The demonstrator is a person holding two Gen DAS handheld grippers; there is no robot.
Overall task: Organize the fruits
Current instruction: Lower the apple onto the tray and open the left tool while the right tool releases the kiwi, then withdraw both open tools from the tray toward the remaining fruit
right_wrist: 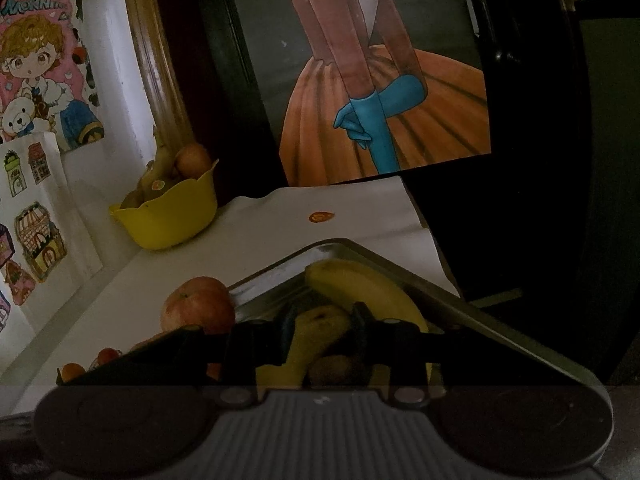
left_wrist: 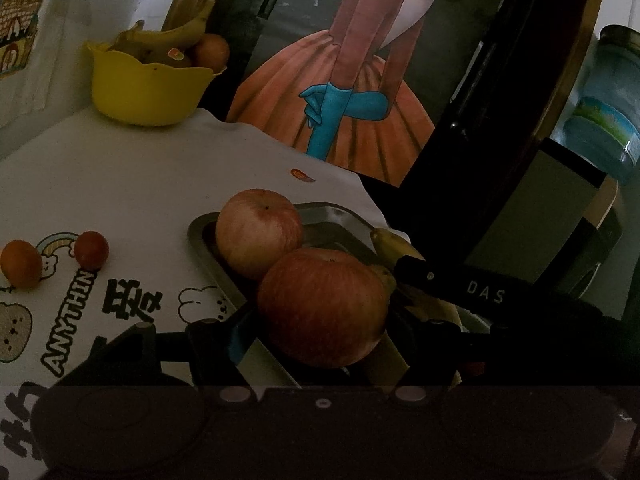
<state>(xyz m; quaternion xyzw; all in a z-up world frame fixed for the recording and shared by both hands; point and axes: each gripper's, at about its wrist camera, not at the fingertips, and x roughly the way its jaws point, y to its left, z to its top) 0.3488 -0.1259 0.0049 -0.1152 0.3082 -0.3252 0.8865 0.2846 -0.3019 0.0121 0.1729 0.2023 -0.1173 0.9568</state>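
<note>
The left gripper grasps the near apple over the near end of the metal tray. The right gripper straddles a banana inside the tray; pad contact cannot be confirmed.

Procedure, as judged: keep the apple level, lower it beside the far apple, and release only once it rests on the tray floor. Keep both grippers apart.

Count:
- Tray: one.
- Yellow bowl, far left: one.
- Apples: two.
- Tray bananas: at least two.
- Small round fruits loose at left: two.
</note>
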